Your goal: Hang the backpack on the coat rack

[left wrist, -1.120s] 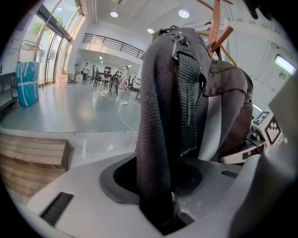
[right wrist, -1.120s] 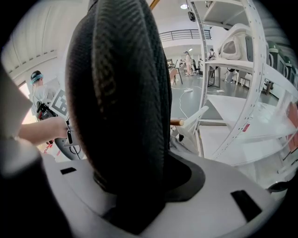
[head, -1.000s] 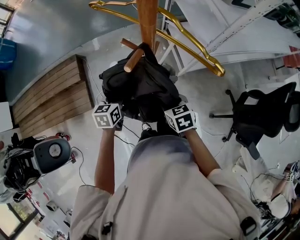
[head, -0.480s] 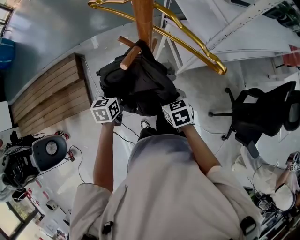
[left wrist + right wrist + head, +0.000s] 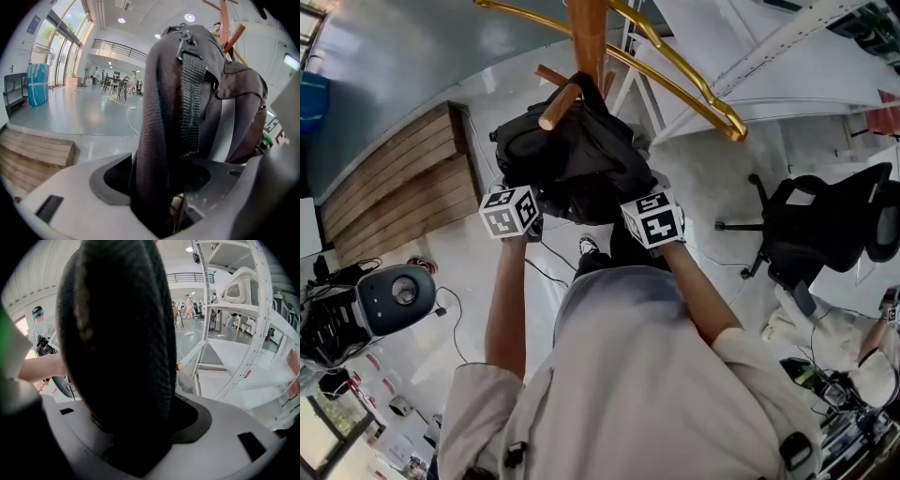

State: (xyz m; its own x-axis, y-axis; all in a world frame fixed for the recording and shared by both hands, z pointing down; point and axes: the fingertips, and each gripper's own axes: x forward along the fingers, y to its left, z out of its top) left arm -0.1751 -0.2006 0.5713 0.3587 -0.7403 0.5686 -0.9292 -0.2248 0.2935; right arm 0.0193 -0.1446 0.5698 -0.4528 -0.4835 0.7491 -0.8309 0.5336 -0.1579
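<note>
The black backpack (image 5: 572, 159) hangs by its top loop from a wooden peg (image 5: 558, 106) of the coat rack's pole (image 5: 586, 37). My left gripper (image 5: 532, 195) and right gripper (image 5: 628, 202) are both at the bag's underside. In the left gripper view a padded strap (image 5: 159, 117) runs between the jaws of the left gripper (image 5: 157, 187); they have just been opening, and a gap shows beside the strap. In the right gripper view a black mesh strap (image 5: 122, 333) fills the space between the jaws of the right gripper (image 5: 136, 427), which have also just been opening.
A gold hanger (image 5: 694, 89) hangs on the rack above. An office chair (image 5: 825, 225) stands to the right, a wooden platform (image 5: 403, 192) to the left, and a round grey device (image 5: 394, 298) on the floor. White shelving (image 5: 234, 333) rises behind the bag.
The backpack stays on the same peg and both grippers stay under it. The whole head view has shifted slightly, nothing more.
</note>
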